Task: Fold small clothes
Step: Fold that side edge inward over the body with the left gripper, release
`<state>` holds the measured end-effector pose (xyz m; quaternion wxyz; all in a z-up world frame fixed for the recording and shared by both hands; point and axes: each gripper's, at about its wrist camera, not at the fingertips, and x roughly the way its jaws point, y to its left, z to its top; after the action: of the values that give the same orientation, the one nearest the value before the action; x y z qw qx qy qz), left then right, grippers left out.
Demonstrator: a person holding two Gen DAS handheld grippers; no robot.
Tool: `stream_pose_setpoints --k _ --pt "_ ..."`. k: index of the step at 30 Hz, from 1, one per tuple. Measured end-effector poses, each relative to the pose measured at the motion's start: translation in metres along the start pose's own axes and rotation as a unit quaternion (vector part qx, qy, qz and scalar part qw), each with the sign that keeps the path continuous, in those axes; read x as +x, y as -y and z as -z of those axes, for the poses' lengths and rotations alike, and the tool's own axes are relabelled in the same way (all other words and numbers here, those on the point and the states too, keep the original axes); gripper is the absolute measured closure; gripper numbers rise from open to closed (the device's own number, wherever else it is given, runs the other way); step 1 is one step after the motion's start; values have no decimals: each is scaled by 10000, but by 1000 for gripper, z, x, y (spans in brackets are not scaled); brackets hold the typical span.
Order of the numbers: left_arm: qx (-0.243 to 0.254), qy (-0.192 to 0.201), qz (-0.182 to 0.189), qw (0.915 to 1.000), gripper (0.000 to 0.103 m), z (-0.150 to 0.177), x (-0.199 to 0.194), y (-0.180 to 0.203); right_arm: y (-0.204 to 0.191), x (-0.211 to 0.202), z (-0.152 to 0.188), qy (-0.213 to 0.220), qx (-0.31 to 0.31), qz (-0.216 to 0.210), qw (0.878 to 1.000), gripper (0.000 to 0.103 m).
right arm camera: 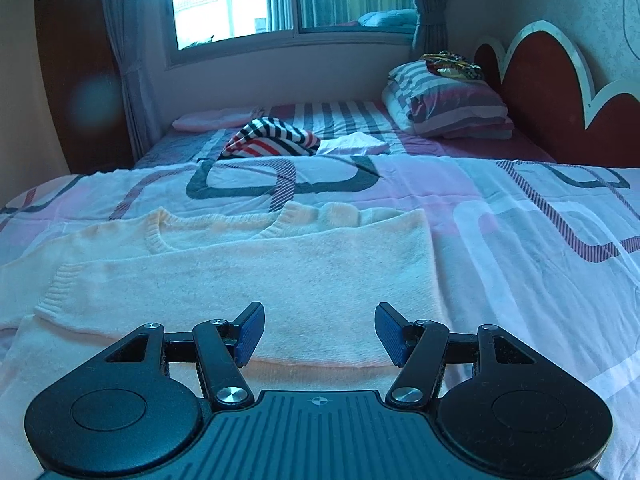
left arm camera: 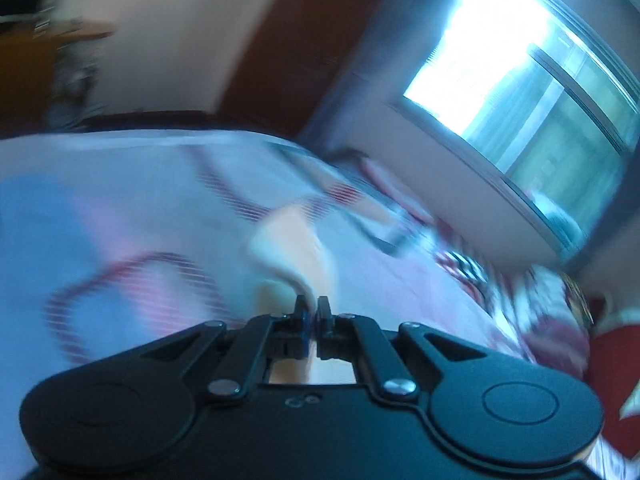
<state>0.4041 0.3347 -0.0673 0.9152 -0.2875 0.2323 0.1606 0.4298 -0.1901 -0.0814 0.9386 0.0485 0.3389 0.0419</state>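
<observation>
Cream sweater (right arm camera: 248, 280) lies spread on the patterned bedspread (right arm camera: 520, 216), neckline away from you, one side already turned in so a straight folded edge runs down its right. A striped garment (right arm camera: 272, 140) and a pillow (right arm camera: 448, 100) sit well beyond it, near the headboard.

Left gripper (left arm camera: 312, 306): jaws pinched fully together on a fold of the cream knit — the fabric rises from between the tips and trails away over the bed. That view is heavily blurred, so which part of the sweater you have hold of cannot be told; a sleeve or side edge is my guess.

Right gripper (right arm camera: 320, 334): jaws standing about half open, nothing between them, hovering over the lower body of the sweater near the hem.

Step in hand, as judged: carrying the left-hand side across for the second lengthwise fold. Next move calls for laying that edge down square to the folded right edge — and your right tongs pinning or smoothing the body so the knit does not drag.
</observation>
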Motion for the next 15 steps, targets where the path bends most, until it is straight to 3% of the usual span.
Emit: stream_pose_setpoints --k 4,7,10,15 --pt "593 -195 440 9971 101 22 14 70 18 -6 -3 68 231 104 9997 41" --pt "1045 -441 825 9901 101 49 23 122 32 -12 -5 121 374 140 9991 41" --pt "1535 -805 1190 9776 101 82 29 172 45 -17 -5 159 513 159 9984 41" --pt "2365 -1347 1712 9469 101 138 36 241 67 -23 0 163 697 187 9973 41"
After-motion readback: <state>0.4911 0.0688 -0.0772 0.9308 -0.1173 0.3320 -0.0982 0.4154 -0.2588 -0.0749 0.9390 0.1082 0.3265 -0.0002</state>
